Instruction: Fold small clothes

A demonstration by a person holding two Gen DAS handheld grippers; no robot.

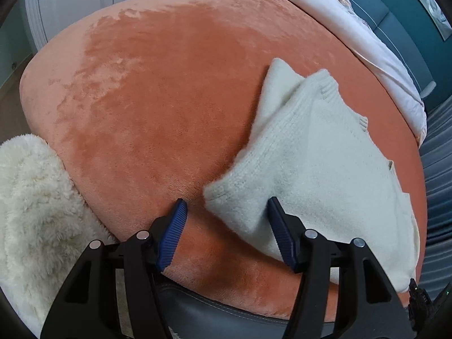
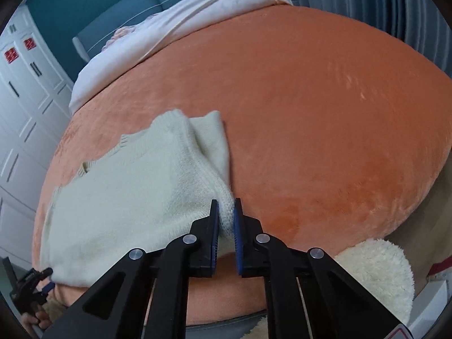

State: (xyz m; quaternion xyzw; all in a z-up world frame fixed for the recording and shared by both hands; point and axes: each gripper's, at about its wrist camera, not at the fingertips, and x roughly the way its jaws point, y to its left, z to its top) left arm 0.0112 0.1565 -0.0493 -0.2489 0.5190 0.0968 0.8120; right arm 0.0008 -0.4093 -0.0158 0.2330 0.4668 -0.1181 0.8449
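Observation:
A cream knitted sweater (image 1: 310, 155) lies partly folded on the orange plush bed cover (image 1: 169, 99), one sleeve tucked under its far edge. In the left wrist view my left gripper (image 1: 226, 201) is open over the sweater's near corner. That corner lies between the blue pads (image 1: 175, 226) without being pinched. In the right wrist view my right gripper (image 2: 226, 202) is shut on a bunched fold at the edge of the sweater (image 2: 127, 197). The left gripper (image 2: 36, 282) also shows small at the sweater's far corner, a hand below it.
A fluffy cream rug (image 1: 34, 212) (image 2: 378, 271) hangs by the bed's near edge. A white duvet (image 1: 353, 28) (image 2: 169, 28) is heaped at the head of the bed against a teal headboard. White wardrobe doors (image 2: 22, 99) and grey curtains (image 2: 381, 5) flank the bed.

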